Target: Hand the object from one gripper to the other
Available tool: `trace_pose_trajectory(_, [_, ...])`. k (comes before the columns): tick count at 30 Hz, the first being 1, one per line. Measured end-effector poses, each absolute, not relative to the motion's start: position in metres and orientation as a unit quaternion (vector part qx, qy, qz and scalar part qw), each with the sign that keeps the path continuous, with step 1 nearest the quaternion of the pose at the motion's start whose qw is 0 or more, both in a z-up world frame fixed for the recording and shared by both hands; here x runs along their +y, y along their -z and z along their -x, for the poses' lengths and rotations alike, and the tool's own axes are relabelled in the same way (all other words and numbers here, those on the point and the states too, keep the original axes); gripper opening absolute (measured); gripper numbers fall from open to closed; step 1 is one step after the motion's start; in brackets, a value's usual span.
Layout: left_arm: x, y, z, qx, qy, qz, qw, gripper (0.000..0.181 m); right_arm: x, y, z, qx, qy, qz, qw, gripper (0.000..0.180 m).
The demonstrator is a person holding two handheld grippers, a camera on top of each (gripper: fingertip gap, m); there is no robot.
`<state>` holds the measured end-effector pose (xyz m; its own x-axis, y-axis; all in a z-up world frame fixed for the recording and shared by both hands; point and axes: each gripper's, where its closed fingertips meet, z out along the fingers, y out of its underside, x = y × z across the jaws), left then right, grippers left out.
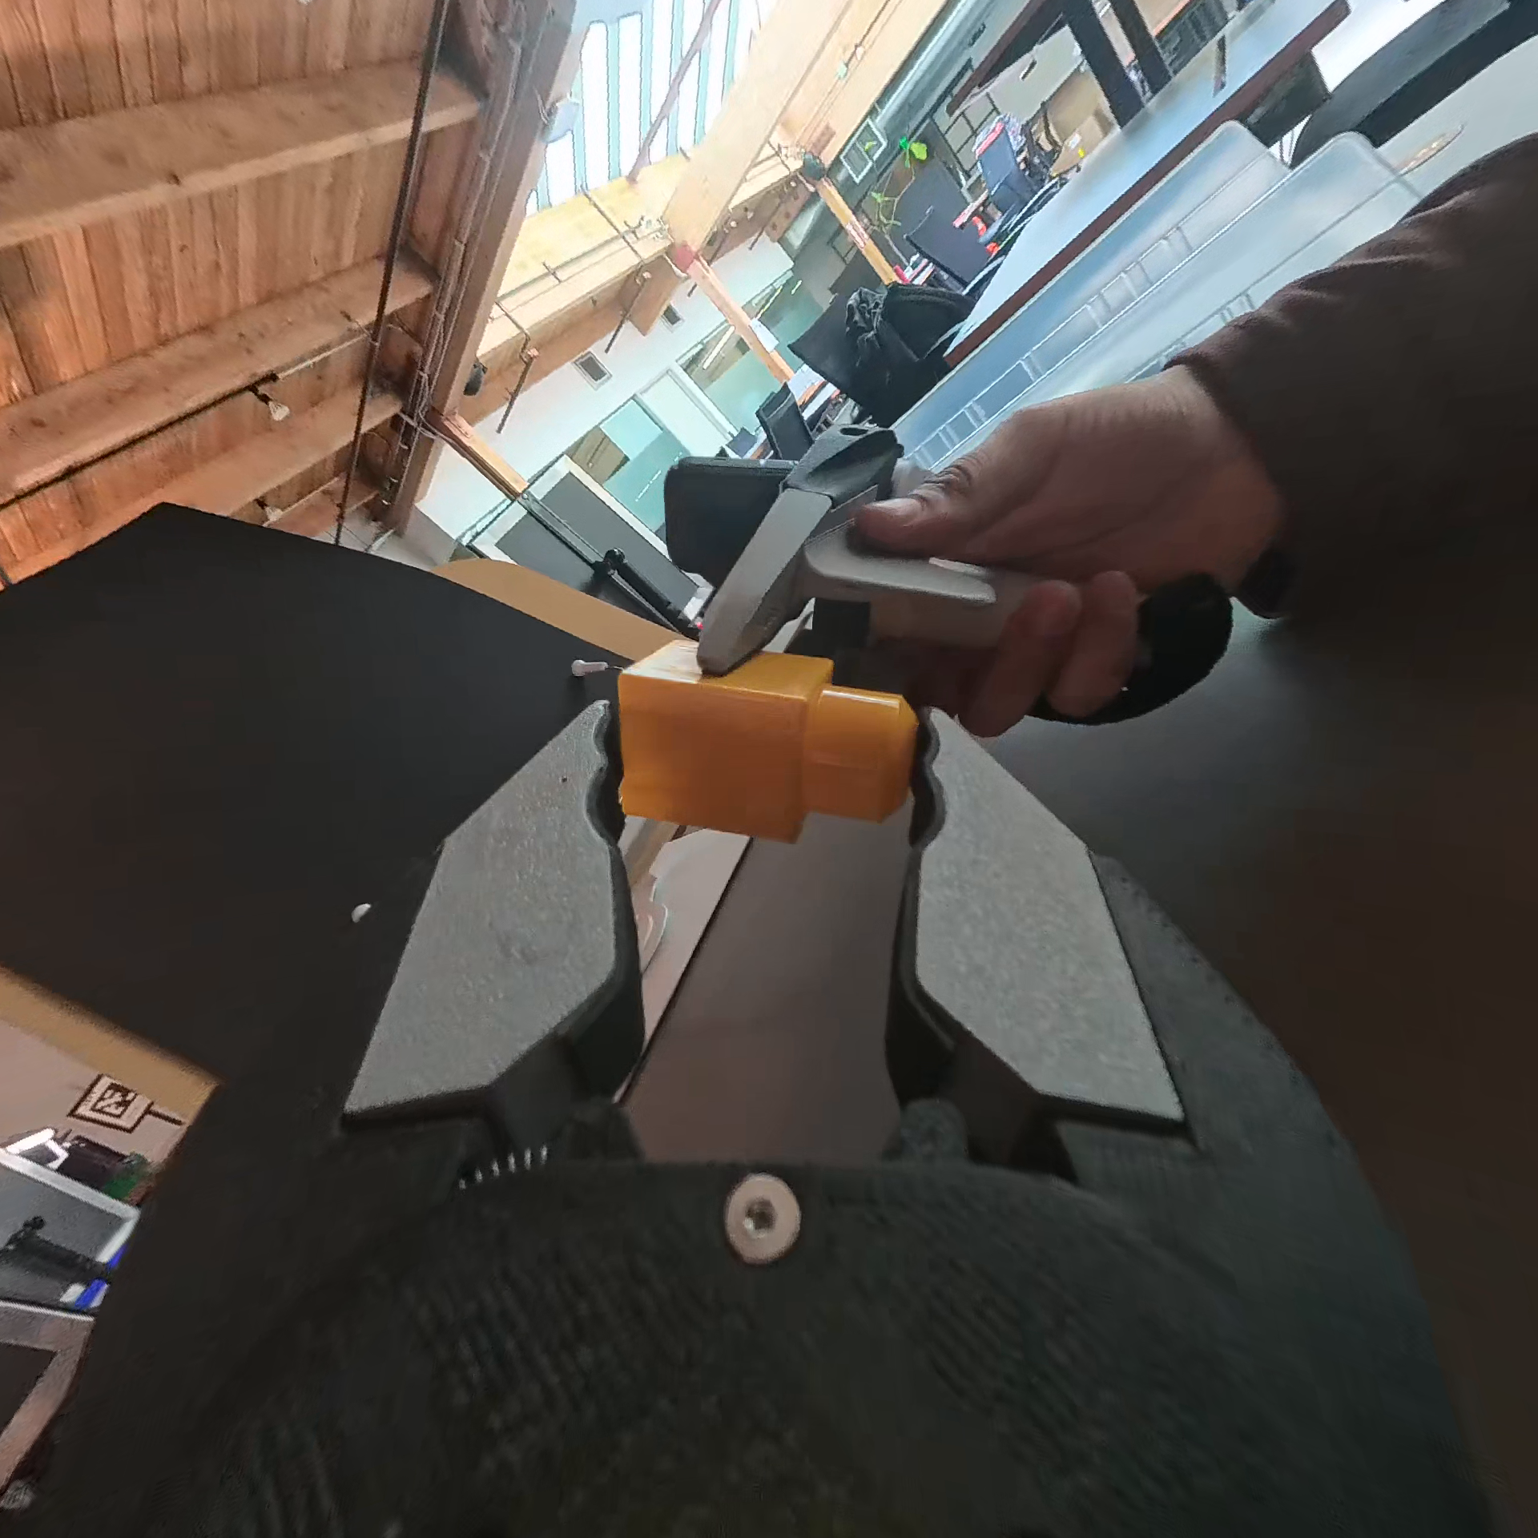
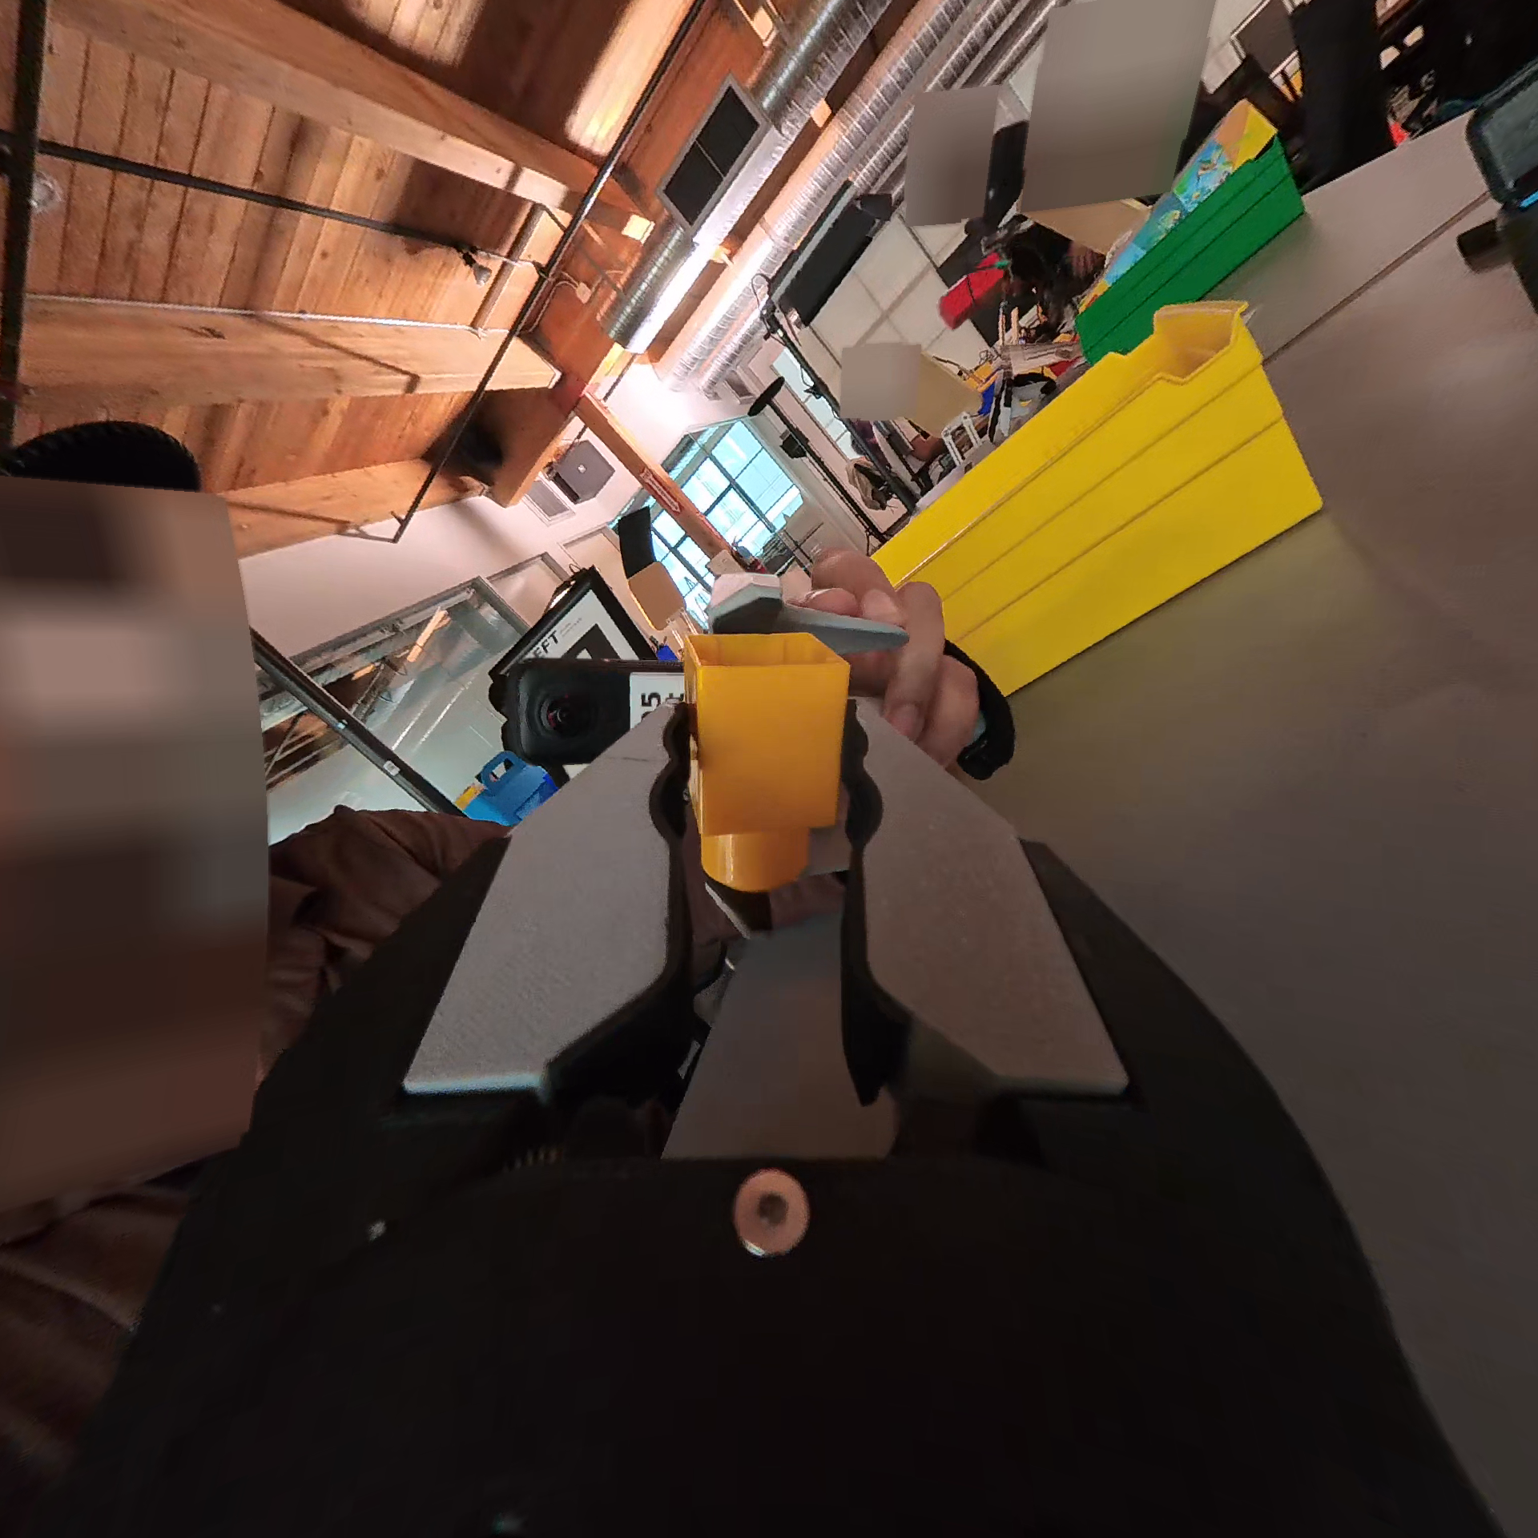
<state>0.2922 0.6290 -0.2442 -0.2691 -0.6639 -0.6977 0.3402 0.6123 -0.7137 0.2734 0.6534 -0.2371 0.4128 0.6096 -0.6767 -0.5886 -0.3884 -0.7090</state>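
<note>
The orange block (image 1: 753, 753) hangs in the air above the bench (image 1: 1248, 791), squeezed by both sets of tongs at once. The left tongs (image 1: 767, 753) pinch its two ends. The right tongs (image 2: 770, 761) pinch its sides. One pair should probably let go only while the other holds tight, then pull straight back so the block does not twist.
</note>
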Motion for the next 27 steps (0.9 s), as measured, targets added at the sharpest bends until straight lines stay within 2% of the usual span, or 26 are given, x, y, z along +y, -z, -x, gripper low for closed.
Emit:
trace_pose_trajectory(7, [0.631, 0.242, -0.293, 0.669, 0.38, 0.091, 0.633, 0.067, 0.653, 0.237, -0.272, 0.003, -0.568, 0.624, 0.537, 0.035])
trace_pose_trajectory(17, [0.635, 0.252, -0.299, 0.671, 0.381, 0.134, 0.622, 0.067, 0.654, 0.246, -0.278, -0.001, -0.517, 0.661, 0.544, 0.033])
trace_pose_trajectory(23, [0.646, 0.25, -0.3, 0.66, 0.443, 0.201, 0.573, 0.06, 0.651, 0.235, -0.305, 0.036, -0.5, 0.637, 0.585, 0.033])
trace_pose_trajectory(27, [0.646, 0.255, -0.302, 0.66, 0.501, 0.25, 0.5, 0.063, 0.652, 0.236, -0.323, 0.042, -0.415, 0.664, 0.62, 0.033])
